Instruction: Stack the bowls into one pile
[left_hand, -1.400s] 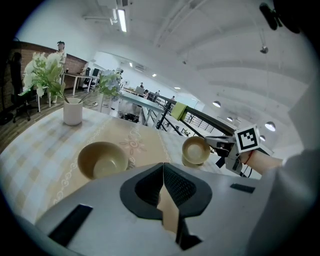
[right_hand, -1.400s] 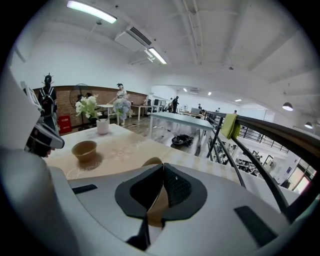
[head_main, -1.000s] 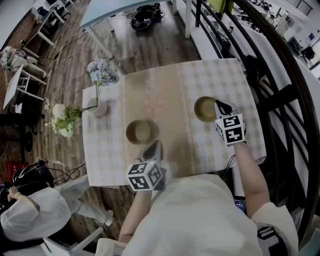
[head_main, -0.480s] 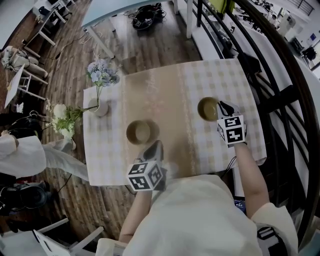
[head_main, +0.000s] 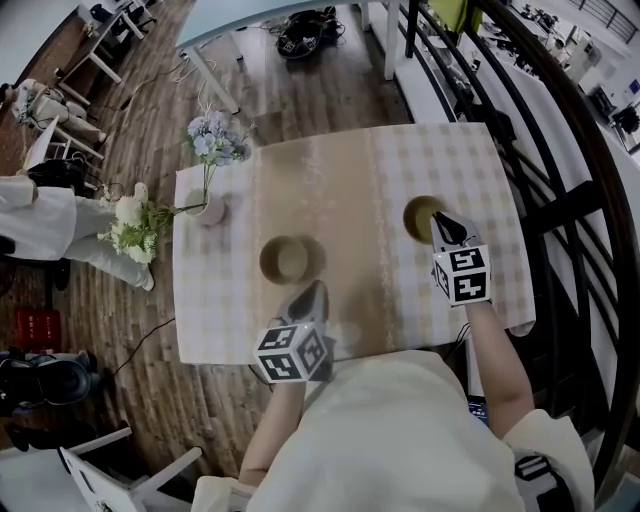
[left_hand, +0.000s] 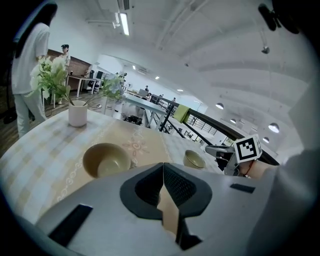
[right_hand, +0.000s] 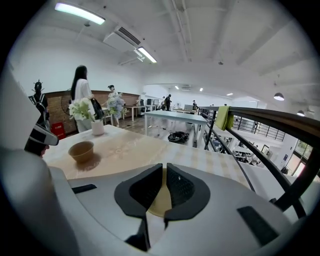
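I'm looking down at a table with a checked cloth and a beige runner, on a wood floor beside a dark railing. A vase of flowers stands at the table's far left corner.

My left gripper hovers over the near edge with its jaws pressed together and nothing between them. It points toward the left bowl, which sits upright on the runner just ahead of the tips without touching them.

My right gripper is clamped on the near rim of the right bowl, over the checked part on the right. In the right gripper view the beige rim is pinched between the two dark pads. I can't tell whether this bowl rests on the cloth or is lifted off it. The two bowls are well apart.
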